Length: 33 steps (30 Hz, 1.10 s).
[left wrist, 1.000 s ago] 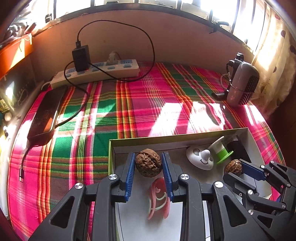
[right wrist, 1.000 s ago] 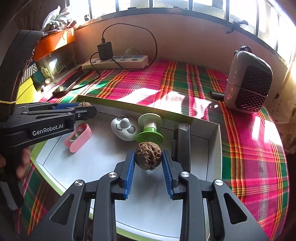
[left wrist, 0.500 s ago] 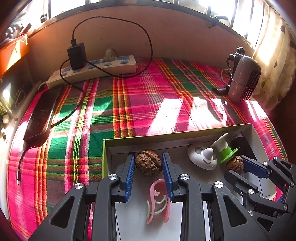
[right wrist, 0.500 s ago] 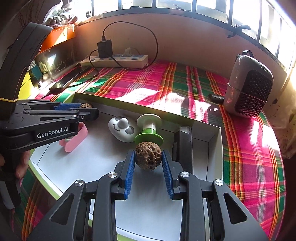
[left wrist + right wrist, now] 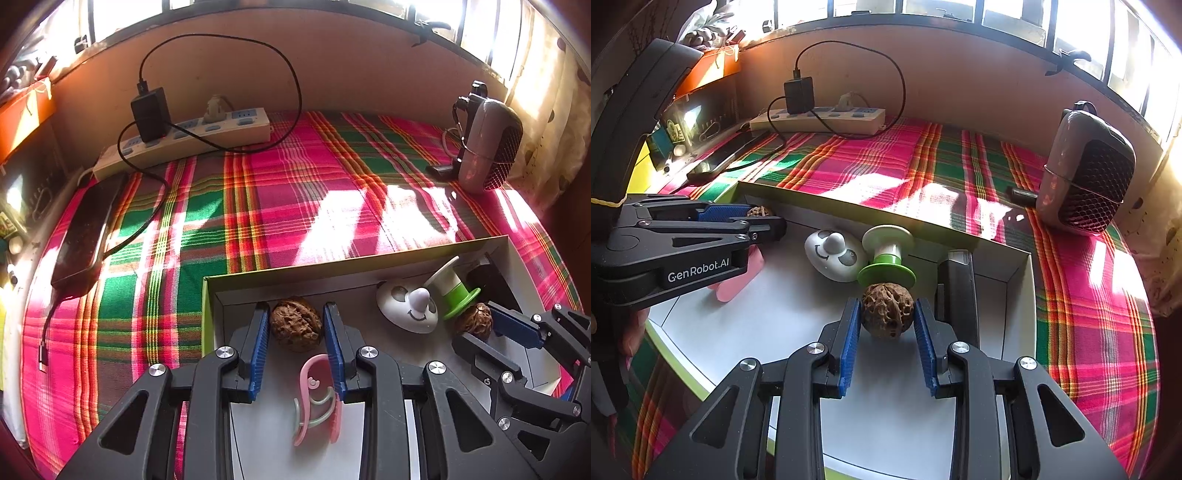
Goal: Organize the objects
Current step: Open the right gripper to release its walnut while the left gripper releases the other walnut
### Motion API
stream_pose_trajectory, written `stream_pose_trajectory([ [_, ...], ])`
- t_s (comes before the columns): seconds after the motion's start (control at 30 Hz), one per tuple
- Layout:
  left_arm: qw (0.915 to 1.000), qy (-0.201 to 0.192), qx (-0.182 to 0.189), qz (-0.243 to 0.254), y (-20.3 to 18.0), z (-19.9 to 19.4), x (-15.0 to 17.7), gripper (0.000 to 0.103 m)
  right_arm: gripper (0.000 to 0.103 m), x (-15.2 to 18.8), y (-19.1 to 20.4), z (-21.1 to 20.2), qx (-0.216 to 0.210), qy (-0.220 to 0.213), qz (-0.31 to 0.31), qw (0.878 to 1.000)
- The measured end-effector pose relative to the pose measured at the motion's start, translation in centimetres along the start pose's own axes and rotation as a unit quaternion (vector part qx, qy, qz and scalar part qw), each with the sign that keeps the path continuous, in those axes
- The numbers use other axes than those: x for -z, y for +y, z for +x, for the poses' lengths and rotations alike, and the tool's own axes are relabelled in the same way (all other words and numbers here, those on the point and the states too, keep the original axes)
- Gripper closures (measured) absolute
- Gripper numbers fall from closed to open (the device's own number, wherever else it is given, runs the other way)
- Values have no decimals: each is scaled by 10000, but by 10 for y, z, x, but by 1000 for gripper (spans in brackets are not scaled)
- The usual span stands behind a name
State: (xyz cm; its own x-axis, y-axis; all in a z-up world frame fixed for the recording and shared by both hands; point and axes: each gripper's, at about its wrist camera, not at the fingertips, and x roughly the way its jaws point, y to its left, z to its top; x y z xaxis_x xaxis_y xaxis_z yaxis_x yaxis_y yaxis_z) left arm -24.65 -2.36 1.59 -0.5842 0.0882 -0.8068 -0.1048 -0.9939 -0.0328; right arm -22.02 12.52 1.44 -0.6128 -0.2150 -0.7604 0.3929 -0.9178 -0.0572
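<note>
Both grippers are over an open white box with a green rim [image 5: 351,264] on a plaid cloth. My left gripper [image 5: 295,307] is shut on a brown walnut [image 5: 295,326] near the box's far left corner. My right gripper [image 5: 887,301] is shut on a second walnut [image 5: 888,314], just in front of a green and white spool [image 5: 888,254]. A white panda-face piece [image 5: 833,254] lies next to the spool. Below the left jaws a pink clip [image 5: 317,398] rests on the box floor. Each view shows the other gripper [image 5: 753,218] [image 5: 474,323] from the side.
A black flat item [image 5: 956,291] stands along the box's right wall. On the cloth are a small heater [image 5: 1086,173] at the right, a power strip [image 5: 184,136] with charger and cable at the back, and a phone [image 5: 86,236] at the left. A hand [image 5: 631,332] holds the left gripper.
</note>
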Motion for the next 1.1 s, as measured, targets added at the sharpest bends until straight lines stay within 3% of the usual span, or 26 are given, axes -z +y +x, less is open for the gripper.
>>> stream_pose_trajectory([
  [0.43,10000,19,30,31,-2,0,0,75,72,0,0,1,62,20,44,10000],
  [0.87,10000,3,66,-31,0,-1,3,75,60,1,-3,-1,60,-6,150,9999],
  [1.1,9999,-95,23,-35,0,-13,6,75,60,1,-4,-6,33,-65,244,9997],
])
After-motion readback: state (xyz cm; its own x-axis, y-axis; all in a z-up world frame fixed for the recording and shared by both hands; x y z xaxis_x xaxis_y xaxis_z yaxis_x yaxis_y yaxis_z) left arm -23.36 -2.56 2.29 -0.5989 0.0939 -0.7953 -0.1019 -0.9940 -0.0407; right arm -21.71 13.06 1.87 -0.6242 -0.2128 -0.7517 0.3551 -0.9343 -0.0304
